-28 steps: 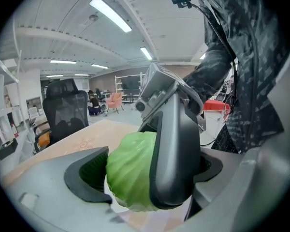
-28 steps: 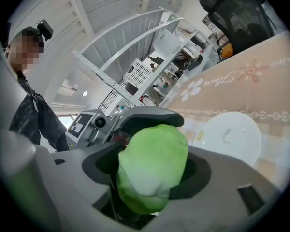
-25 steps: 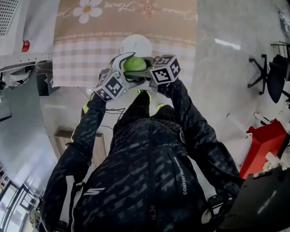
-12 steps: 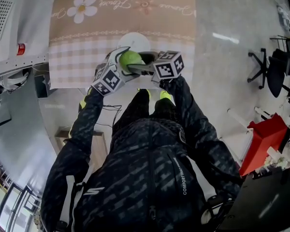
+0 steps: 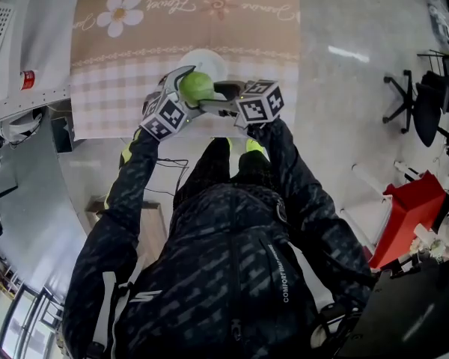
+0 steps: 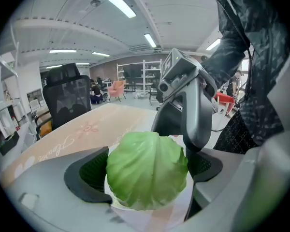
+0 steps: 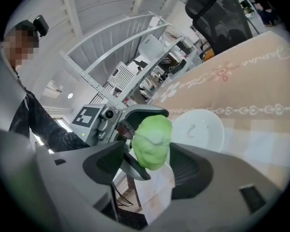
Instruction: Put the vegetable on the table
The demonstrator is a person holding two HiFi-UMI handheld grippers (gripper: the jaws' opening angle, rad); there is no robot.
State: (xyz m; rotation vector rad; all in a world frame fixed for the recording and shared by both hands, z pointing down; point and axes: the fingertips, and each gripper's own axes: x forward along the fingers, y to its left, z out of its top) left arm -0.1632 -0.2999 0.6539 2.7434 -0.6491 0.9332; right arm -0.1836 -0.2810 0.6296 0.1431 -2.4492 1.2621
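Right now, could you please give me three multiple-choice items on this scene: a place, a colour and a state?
1. The plate lies: A on the floor; B on the tablecloth; C on a chair.
2. The cabbage is: A red; B white; C green.
3. The left gripper's jaws are: A shut on the cabbage; B apart and empty; C shut on the plate.
1 B, cloth shows all round it. 2 C, its leaves are green. 3 A, they clamp its sides.

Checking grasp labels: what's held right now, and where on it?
The left gripper holds the green cabbage across its middle, one pad pressed on each side.
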